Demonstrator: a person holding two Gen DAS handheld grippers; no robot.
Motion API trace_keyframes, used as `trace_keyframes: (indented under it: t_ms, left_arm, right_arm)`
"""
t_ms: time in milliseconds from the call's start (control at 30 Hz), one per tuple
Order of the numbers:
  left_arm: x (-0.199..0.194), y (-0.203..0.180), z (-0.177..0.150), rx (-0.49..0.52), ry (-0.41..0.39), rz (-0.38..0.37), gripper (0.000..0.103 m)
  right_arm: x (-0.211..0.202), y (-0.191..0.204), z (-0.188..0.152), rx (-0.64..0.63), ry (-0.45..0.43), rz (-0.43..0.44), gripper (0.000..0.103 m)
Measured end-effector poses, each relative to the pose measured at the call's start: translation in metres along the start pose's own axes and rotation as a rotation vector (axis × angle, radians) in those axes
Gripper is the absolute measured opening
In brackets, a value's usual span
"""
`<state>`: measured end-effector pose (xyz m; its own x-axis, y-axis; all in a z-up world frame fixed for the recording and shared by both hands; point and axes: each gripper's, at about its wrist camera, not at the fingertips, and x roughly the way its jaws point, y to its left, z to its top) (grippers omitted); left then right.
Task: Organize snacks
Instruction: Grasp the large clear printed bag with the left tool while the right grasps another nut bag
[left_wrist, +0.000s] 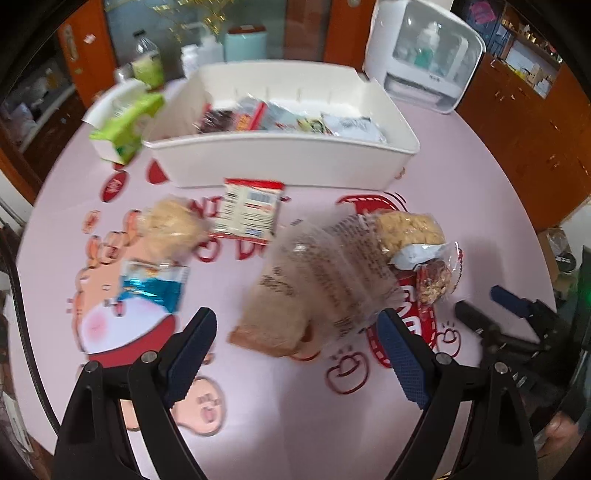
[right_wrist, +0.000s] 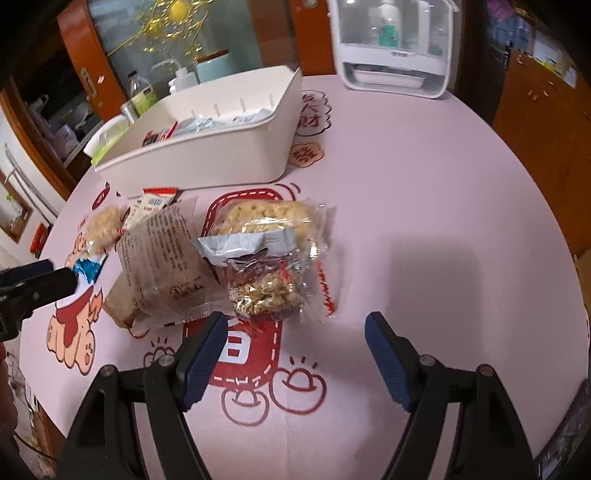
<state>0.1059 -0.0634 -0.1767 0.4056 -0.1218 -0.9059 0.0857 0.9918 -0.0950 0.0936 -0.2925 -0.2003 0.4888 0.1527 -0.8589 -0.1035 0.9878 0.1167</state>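
Observation:
A white bin (left_wrist: 280, 158) (right_wrist: 207, 162) holds several snack packets at the back of the pink table. Loose snacks lie in front of it: a brown-paper packet (left_wrist: 314, 288) (right_wrist: 162, 266), a yellow noodle-like pack (left_wrist: 410, 229) (right_wrist: 266, 218), a nut pack (left_wrist: 436, 284) (right_wrist: 266, 288), a red-and-white packet (left_wrist: 251, 210) (right_wrist: 151, 203), a round pale snack (left_wrist: 171, 225) (right_wrist: 105, 221) and a blue packet (left_wrist: 153, 284) (right_wrist: 86, 267). My left gripper (left_wrist: 299, 354) is open, just short of the brown packet. My right gripper (right_wrist: 295, 354) is open and empty, in front of the nut pack.
A green tissue box (left_wrist: 125, 122) stands left of the bin. A white appliance (left_wrist: 424, 55) (right_wrist: 391, 44) sits at the back right. Bottles (left_wrist: 147, 59) stand behind the bin. Each gripper shows at the edge of the other's view, the right one (left_wrist: 517, 317) and the left one (right_wrist: 33, 284).

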Motion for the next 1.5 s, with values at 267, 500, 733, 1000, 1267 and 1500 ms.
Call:
trace_keyframes:
  t_ms: [267, 500, 733, 1000, 1267, 1500]
  left_arm:
    - [0.053, -0.014, 0.026, -0.090, 0.111, -0.064, 0.088]
    - [0.078, -0.024, 0.043, -0.148, 0.142, -0.041, 0.088]
    - [0.104, -0.022, 0.051, -0.215, 0.183, 0.031, 0.088]
    - [0.117, -0.039, 0.054, -0.145, 0.184, 0.105, 0.090]
    - [0.116, -0.045, 0.050, -0.099, 0.173, 0.084, 0.081]
    - [0.097, -0.048, 0.035, -0.060, 0.157, 0.077, 0.073]
  right_arm:
    - [0.033, 0.016, 0.006, -0.047, 0.037, -0.014, 0.077]
    - [0.043, 0.021, 0.008, -0.067, 0.036, -0.006, 0.077]
    - [0.043, 0.022, 0.007, -0.075, 0.031, 0.000, 0.073]
    - [0.045, 0.027, 0.009, -0.069, 0.030, -0.005, 0.074]
    - [0.043, 0.023, 0.010, -0.047, 0.029, 0.059, 0.058]
    - [0.040, 0.025, 0.007, -0.036, 0.043, 0.087, 0.053]
